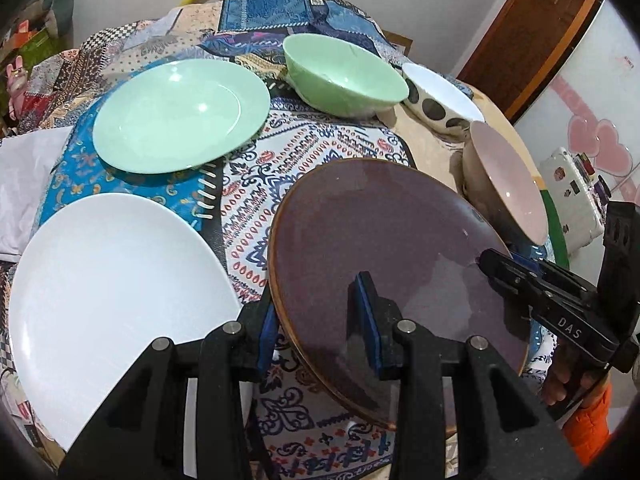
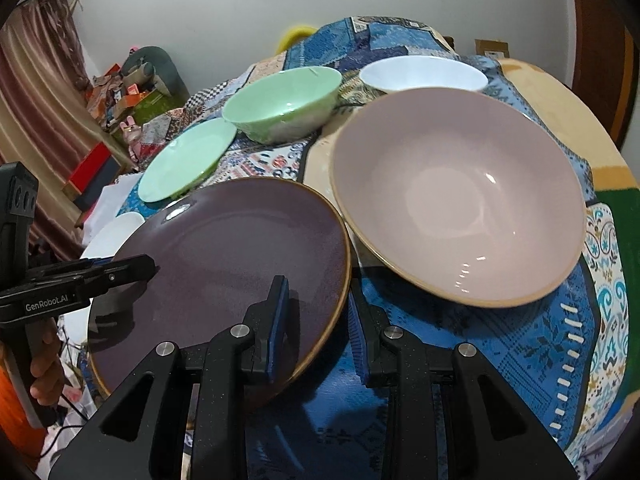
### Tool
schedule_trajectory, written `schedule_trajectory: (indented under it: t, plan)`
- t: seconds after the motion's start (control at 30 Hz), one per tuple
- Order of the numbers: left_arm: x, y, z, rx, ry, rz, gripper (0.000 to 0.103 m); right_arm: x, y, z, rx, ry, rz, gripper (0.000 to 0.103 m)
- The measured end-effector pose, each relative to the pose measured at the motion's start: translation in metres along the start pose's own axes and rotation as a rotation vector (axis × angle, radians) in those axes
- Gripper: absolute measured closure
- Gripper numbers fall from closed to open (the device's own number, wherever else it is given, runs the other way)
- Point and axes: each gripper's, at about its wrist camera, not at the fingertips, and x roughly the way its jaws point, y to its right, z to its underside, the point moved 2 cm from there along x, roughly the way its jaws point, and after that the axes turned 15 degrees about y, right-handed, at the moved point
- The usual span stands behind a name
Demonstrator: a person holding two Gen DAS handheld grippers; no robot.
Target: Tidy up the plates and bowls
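Risk one: slip of the purple plate (image 1: 372, 248) out of either grip, caused by thin edge holds on a smooth glazed rim and by any uneven motion between the two hands. Risk two: collision of the plate's far edge with the pink bowl (image 2: 460, 208), just beside it on the right, caused by a drift to that side. Risk three: a hard, tilted landing on the white plate (image 1: 112, 292) if that is the intended stack, caused by lowering one side ahead of the other. Left gripper (image 1: 320, 320): closed on the plate's near left rim, one pad above the face, the other below the edge. Right gripper (image 2: 318, 320): closed on the near right rim in the same manner. Plate position: held tilted and clear of the patterned cloth on the surface (image 1: 320, 152), spanning both grippers. Elsewhere on the surface: green plate (image 1: 180, 116), green bowl (image 1: 344, 76) and spotted bowl (image 1: 436, 96), all well apart from both grippers.
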Motion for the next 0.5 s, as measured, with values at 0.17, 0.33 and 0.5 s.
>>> schedule_trajectory:
  t: [0.17,0.33,0.5]
  plan:
    - [0.008,-0.001,0.005,-0.012,-0.023,0.01,0.066,0.003,0.004,0.002,-0.007,-0.007,0.027,0.077]
    - [0.013,-0.004,0.009,-0.029,-0.044,0.012,0.066,0.003,0.004,0.004,-0.013,-0.015,0.035,0.077]
    - [0.007,0.001,0.012,0.027,-0.028,-0.024,0.067,0.0,0.002,0.003,-0.031,-0.017,0.045,0.076]
